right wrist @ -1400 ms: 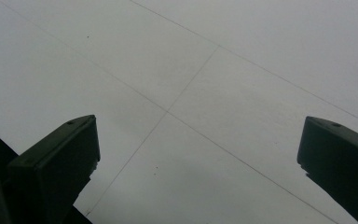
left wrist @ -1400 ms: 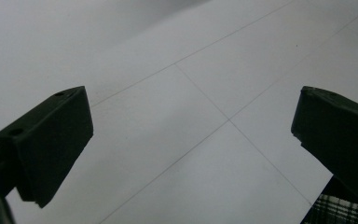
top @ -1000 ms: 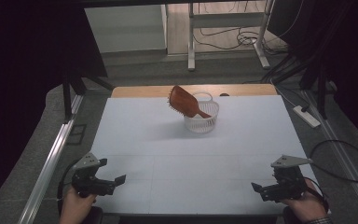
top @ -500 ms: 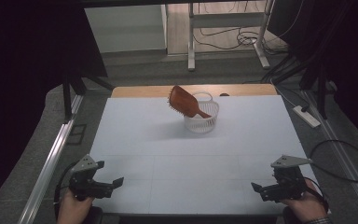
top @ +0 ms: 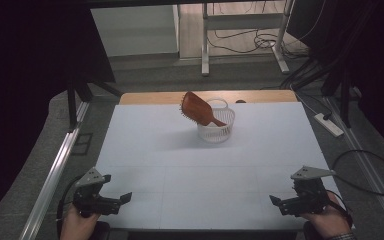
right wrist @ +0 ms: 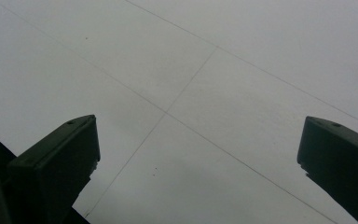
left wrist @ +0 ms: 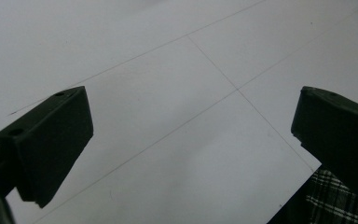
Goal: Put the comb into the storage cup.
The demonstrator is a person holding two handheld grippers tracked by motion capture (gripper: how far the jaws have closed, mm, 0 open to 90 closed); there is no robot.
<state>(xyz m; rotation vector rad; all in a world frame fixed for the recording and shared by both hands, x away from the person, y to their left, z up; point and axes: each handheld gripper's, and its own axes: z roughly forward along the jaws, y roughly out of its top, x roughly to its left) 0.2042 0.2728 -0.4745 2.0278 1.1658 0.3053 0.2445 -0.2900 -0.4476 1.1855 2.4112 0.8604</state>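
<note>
A brown wooden hairbrush point(top: 197, 109) leans with its handle inside a small white basket point(top: 217, 130) at the far middle of the white table point(top: 200, 165); the brush head sticks out over the basket's left rim. My left gripper point(top: 124, 200) rests at the near left corner, held by a hand, jaws wide apart over bare table point(left wrist: 182, 116). My right gripper point(top: 275, 202) sits at the near right corner, also hand-held, jaws wide apart with nothing between them point(right wrist: 191, 140). Both are far from the basket.
A wooden strip point(top: 155, 97) runs along the table's far edge. A metal rail point(top: 55, 175) lies left of the table, a power strip point(top: 330, 125) and cables on the floor to the right. A plaid sleeve point(left wrist: 335, 200) shows near the left gripper.
The left gripper has drifted slightly toward the near edge. The brush, basket and right gripper are where they were.
</note>
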